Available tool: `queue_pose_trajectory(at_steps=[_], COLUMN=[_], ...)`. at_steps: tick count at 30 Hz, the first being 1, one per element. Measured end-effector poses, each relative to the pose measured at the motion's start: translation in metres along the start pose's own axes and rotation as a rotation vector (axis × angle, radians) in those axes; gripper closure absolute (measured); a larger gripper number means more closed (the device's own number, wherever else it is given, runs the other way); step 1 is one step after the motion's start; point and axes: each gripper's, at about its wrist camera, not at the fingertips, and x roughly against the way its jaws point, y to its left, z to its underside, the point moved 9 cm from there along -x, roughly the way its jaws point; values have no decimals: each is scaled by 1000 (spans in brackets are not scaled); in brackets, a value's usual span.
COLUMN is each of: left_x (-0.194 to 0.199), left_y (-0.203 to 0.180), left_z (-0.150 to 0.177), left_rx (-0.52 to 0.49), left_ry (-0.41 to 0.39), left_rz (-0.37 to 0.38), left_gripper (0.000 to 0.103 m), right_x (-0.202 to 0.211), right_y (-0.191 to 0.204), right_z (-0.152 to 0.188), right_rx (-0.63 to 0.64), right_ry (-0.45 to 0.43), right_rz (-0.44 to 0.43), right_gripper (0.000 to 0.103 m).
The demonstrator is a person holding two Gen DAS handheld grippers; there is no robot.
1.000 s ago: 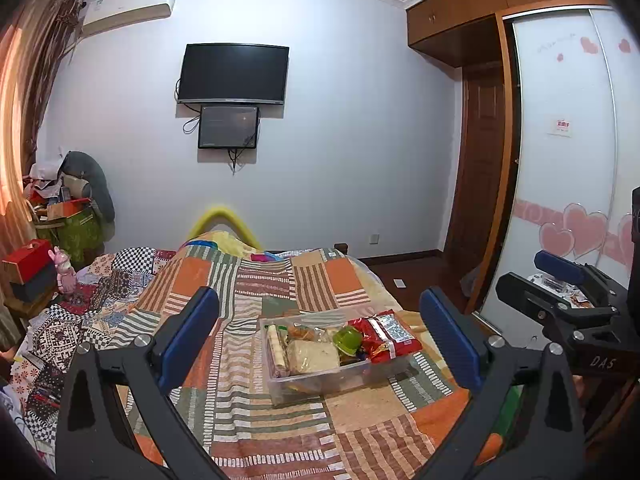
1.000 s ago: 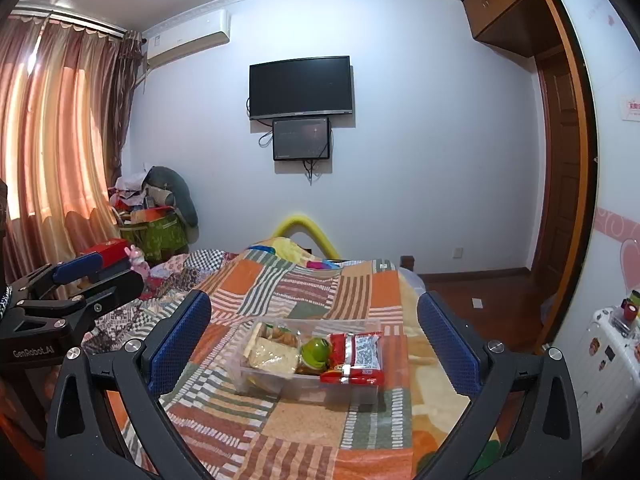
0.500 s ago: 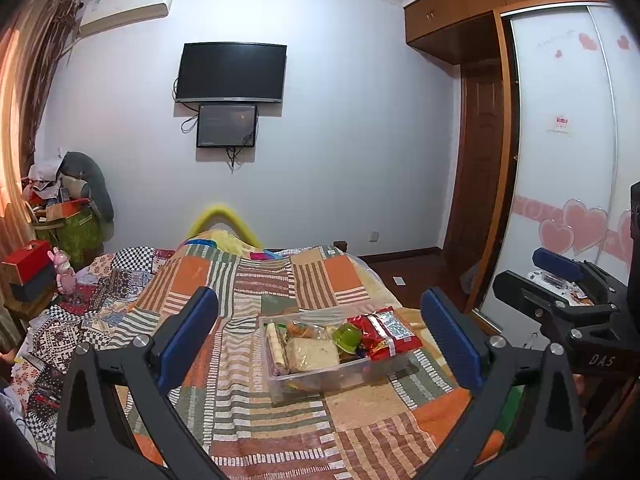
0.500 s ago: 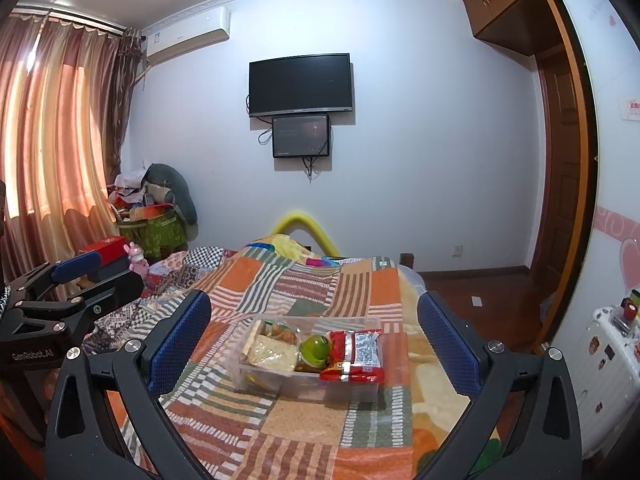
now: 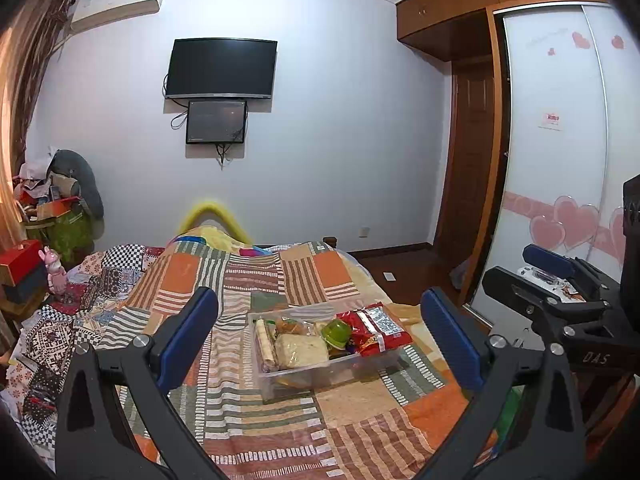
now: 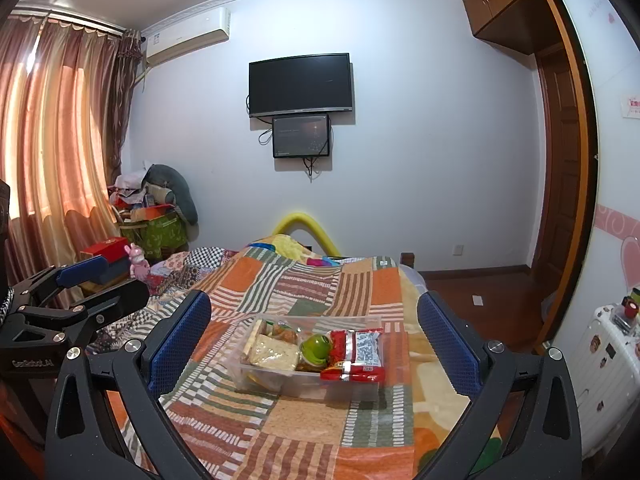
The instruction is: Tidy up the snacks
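Tongs both wide, empty: left tongs (image 5: 320,336), right tongs (image 6: 314,340) level above bed, snack box (image 5: 316,356) ahead.

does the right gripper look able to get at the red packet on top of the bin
Probably yes. The right gripper is open and empty, and the red packet lies exposed on top of the clear bin, on the near right side. Nothing stands between them over the blanket.

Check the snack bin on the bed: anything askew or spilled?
The red packet rides on top of the clear bin and overhangs its right end rather than sitting inside. Nothing has spilled onto the blanket.
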Motion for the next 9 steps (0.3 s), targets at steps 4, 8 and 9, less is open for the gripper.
queue_pose_trajectory(at_steps=[4, 8, 9], left_x=[2, 3, 3], left_y=[-2, -4, -4], left_z=[0, -1, 0], left_rx=[-5, -11, -14], left_ry=[-3, -3, -2], left_rz=[3, 8, 6], left_gripper=[0, 0, 0], right_x=[0, 0, 0], right_y=[0, 1, 1], right_z=[0, 2, 2], right_rx=[2, 5, 4], right_ry=[2, 3, 4], right_rz=[0, 1, 0], right_gripper=[0, 0, 0])
